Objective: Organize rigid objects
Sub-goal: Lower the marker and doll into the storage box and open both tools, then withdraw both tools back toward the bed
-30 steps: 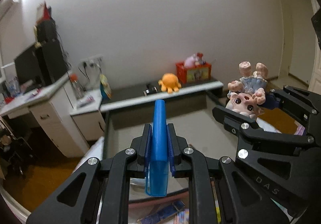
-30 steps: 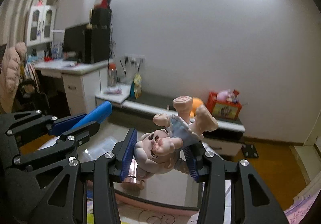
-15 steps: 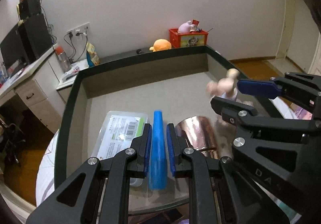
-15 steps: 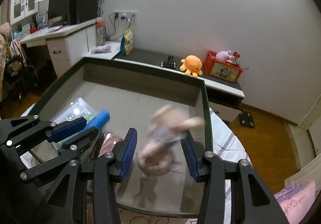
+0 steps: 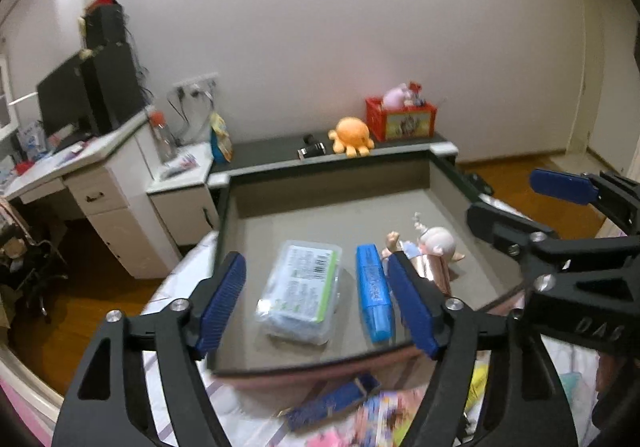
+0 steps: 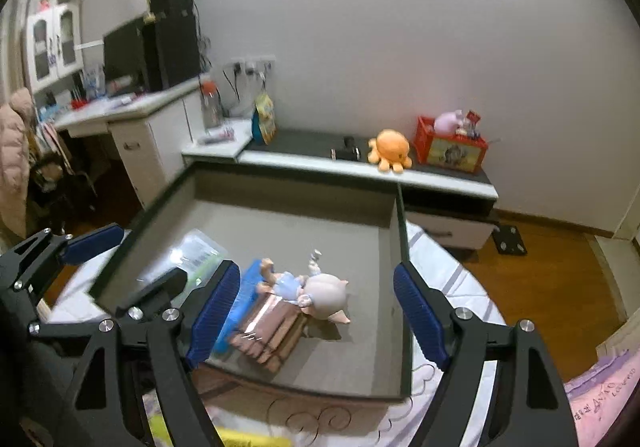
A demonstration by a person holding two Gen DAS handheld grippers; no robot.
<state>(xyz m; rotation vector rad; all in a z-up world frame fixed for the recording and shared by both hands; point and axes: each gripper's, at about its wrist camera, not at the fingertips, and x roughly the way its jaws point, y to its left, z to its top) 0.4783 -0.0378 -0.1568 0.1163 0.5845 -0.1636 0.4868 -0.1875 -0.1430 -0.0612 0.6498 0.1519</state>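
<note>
Raised letters "DAS" on right gripper's [image 5: 560,203] black arm, seen in left wrist view. Printed label with barcode on clear plastic box [image 5: 300,289] in grey tray [image 5: 444,183], left of blue marker [image 5: 373,291]; text too blurred. Marker's print also unreadable. Pink cloth [image 6: 600,403] right of tray: cursive lettering, illegible.
</note>
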